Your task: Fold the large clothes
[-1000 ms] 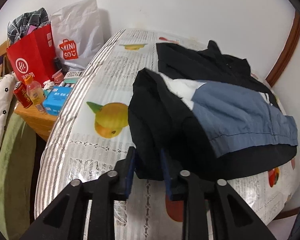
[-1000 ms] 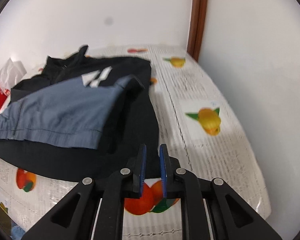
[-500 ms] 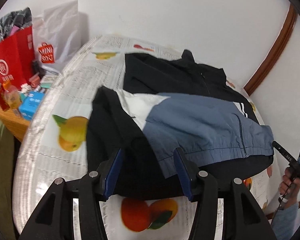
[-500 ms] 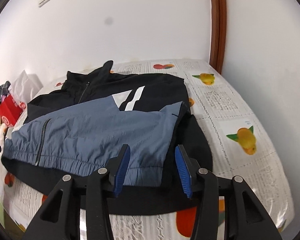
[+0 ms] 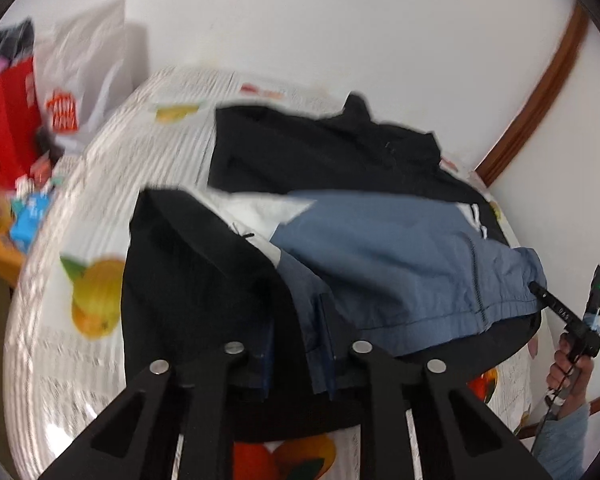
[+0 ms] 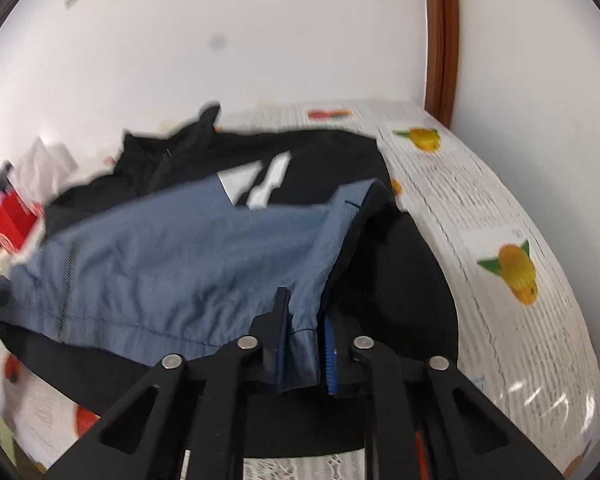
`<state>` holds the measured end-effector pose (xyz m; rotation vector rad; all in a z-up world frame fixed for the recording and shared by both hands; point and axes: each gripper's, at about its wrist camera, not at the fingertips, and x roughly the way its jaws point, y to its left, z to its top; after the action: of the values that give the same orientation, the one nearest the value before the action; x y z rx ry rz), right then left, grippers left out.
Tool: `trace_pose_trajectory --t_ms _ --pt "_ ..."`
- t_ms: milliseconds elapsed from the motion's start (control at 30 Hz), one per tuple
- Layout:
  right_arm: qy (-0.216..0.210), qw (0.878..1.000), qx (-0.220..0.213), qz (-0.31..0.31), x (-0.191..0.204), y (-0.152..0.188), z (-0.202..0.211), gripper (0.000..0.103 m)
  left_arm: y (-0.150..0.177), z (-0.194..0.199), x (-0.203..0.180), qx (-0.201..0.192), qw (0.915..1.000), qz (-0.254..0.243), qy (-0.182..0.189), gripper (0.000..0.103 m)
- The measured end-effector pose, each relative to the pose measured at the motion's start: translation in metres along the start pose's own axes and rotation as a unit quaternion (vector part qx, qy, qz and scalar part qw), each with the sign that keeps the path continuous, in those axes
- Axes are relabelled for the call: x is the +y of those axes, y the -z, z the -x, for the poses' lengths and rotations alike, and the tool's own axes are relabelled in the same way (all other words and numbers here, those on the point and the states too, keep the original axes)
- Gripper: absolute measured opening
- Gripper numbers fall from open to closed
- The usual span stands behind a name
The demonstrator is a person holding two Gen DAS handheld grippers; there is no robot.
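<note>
A black and blue-grey jacket (image 5: 400, 248) lies spread on a table, its sleeves folded in over the body; it also shows in the right wrist view (image 6: 172, 264). My left gripper (image 5: 298, 352) is open, its jaws astride the blue hem at the jacket's near left corner. My right gripper (image 6: 303, 344) is open, its jaws astride the blue hem at the near right corner. The right gripper also shows at the jacket's hem in the left wrist view (image 5: 556, 308), held by a hand.
The table carries a fruit-print cloth (image 5: 96, 292), also seen in the right wrist view (image 6: 516, 268). A red bag (image 5: 4, 120), a white bag (image 5: 84, 76) and small boxes stand at the far left. A white wall and brown trim (image 6: 440, 32) stand behind.
Both grippers opened wide, then moved forward onto the jacket's blue hem and narrowed their jaws around it. The jacket itself has barely shifted.
</note>
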<state>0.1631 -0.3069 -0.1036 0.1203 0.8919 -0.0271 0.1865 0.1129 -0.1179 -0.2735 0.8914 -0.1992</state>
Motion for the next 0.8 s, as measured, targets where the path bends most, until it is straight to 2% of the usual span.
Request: trace_pose_trajectory --t_ms 133,367,600,800 --pt "-0.035 0.999 -0.031 -0.019 -0.004 -0.022 0.014 0.010 -0.022 0.009 -0.010 -0.031 0.9993 -0.016 0.008 0.015" --pt "-0.047 0.996 -0.072 -0.025 -0.001 -0.061 0.015 0.009 -0.061 0.003 -0.015 -0.068 0.9974 -0.022 0.006 0.015" --pt "-0.025 0.998 -0.059 -0.017 0.001 -0.081 -0.029 0.009 -0.085 -0.038 -0.012 -0.050 0.9983 -0.018 -0.025 0.015" --pt "-0.003 1.000 -0.026 -0.011 -0.004 -0.085 -0.074 0.010 -0.093 -0.077 -0.008 -0.024 0.9989 -0.017 -0.038 0.019"
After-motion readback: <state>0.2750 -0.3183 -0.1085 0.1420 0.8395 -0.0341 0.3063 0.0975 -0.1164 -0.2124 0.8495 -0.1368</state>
